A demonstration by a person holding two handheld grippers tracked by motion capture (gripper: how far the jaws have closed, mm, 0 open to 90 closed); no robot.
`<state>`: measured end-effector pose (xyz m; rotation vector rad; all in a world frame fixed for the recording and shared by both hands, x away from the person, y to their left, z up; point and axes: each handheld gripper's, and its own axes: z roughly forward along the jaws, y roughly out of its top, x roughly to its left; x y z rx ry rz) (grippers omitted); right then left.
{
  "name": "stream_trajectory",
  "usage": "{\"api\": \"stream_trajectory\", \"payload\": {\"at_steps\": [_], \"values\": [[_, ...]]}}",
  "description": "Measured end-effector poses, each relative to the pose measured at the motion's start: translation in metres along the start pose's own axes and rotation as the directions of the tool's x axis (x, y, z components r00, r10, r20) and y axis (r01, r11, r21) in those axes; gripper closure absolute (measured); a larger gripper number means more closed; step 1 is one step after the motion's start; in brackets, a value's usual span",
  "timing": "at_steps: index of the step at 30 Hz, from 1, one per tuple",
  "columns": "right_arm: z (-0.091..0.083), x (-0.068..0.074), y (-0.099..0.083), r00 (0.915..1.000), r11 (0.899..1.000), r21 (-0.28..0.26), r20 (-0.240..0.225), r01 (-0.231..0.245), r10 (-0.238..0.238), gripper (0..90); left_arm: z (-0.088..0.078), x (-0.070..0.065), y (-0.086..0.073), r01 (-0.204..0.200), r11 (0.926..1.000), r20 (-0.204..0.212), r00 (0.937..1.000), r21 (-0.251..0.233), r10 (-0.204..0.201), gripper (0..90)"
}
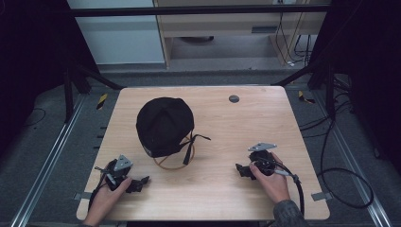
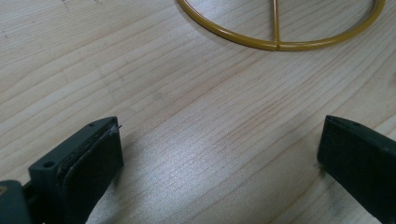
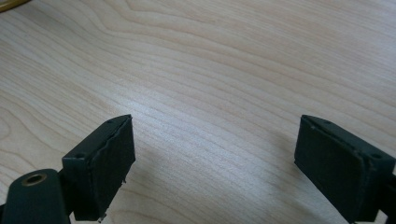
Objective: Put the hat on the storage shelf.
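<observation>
Your left gripper (image 1: 142,181) and right gripper (image 1: 239,169) both rest low near the table's (image 1: 227,198) front edge, jaws spread wide, nothing between them. The black cap (image 1: 164,124) sits on a yellow wire stand (image 1: 173,165) at mid-table, between and beyond the grippers. It's likely soft and light, so pinch the lower edge or strap (image 1: 191,149) and lift gently; the light stand may tip or drag along, otherwise nothing blocks you.
</observation>
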<state>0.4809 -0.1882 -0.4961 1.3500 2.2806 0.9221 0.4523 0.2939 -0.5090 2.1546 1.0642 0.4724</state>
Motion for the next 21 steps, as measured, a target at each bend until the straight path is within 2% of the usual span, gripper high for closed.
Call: {"api": "stream_trajectory", "payload": {"at_steps": [3,8,9,15,17,21], "values": [[0.005,0.001,-0.001,1.0,1.0,0.016,0.001,-0.002,0.002,11.9,0.0,0.0,0.0,0.0,1.0,0.0,1.0,0.0,0.0,0.0],[0.007,0.003,-0.002,1.0,1.0,0.005,0.008,0.0,-0.001,11.3,0.0,0.0,0.0,0.0,1.0,0.0,1.0,0.0,0.0,0.0],[0.008,0.005,-0.003,0.9995,1.0,0.003,0.025,0.022,-0.022,10.2,0.0,0.0,0.0,0.0,1.0,0.0,1.0,0.0,0.0,0.0],[0.01,0.011,-0.007,0.999,0.999,-0.041,0.034,0.03,-0.029,9.7,0.0,0.0,0.0,0.0,1.0,0.0,1.0,0.0,0.0,0.0],[0.01,0.011,-0.013,0.9991,0.996,-0.087,0.028,0.035,-0.033,9.6,0.0,0.0,0.0,0.0,1.0,0.0,1.0,0.0,0.0,0.0],[0.008,0.01,-0.015,0.9988,0.995,-0.084,0.016,0.047,-0.046,9.6,0.0,0.0,0.0,0.0,1.0,0.001,1.0,0.0,0.0,0.0]]}}
